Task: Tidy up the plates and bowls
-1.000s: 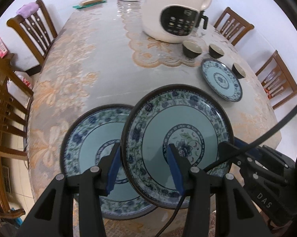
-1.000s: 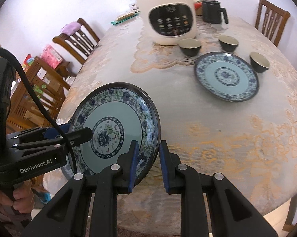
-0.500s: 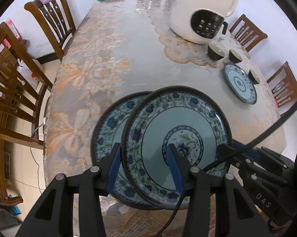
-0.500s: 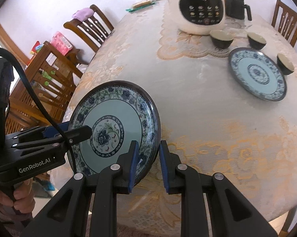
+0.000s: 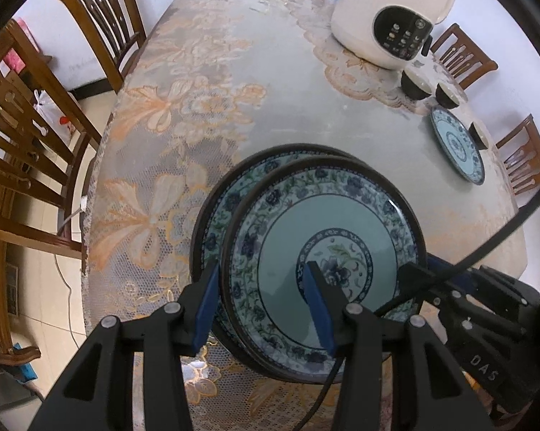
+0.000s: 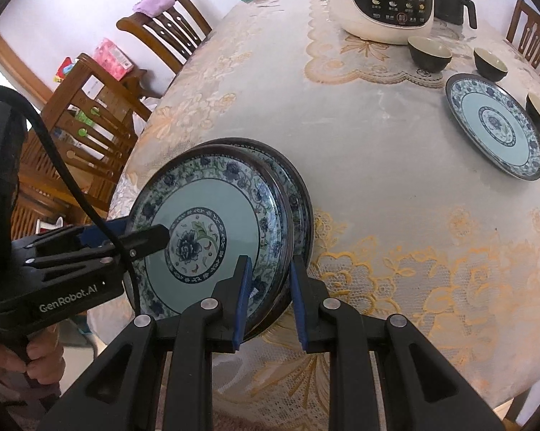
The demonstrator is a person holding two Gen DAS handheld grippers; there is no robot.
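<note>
Both grippers have the same blue floral plate [image 5: 324, 237] by its rim: the left gripper [image 5: 262, 305] is about half open around one edge, the right gripper [image 6: 268, 289] nearly closed on the opposite edge. It sits just above a matching second plate [image 5: 216, 212] on the table [image 5: 252, 107], almost covering it.

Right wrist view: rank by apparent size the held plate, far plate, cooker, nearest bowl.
1. held plate, though it is closest to the camera
2. cooker, cropped by the frame, and far plate: too alike to rank
3. nearest bowl
</note>
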